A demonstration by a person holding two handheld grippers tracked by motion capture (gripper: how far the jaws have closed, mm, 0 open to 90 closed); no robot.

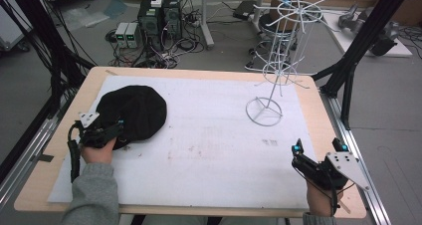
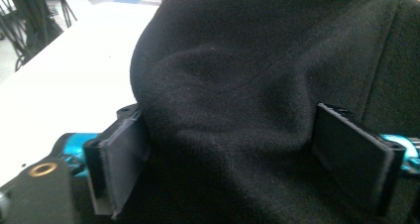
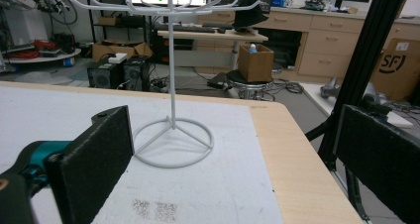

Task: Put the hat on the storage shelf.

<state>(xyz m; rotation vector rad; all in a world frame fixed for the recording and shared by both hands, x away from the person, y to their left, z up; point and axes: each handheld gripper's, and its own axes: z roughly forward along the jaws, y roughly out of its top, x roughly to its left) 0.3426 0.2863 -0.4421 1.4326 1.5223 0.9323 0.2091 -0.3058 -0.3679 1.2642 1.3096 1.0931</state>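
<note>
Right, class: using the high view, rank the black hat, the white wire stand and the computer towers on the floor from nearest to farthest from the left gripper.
1. black hat, right at the left gripper, table's left.
2. white wire stand, table's far right.
3. computer towers, on the floor beyond the table.

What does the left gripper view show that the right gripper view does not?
Left gripper view: a black fabric hat bulging between the left gripper pads, which flank it on both sides. Right gripper view: the white wire stand upright ahead of the open, empty right gripper, plus a cardboard box on a stool behind. Both share the white mat on the table.
</note>
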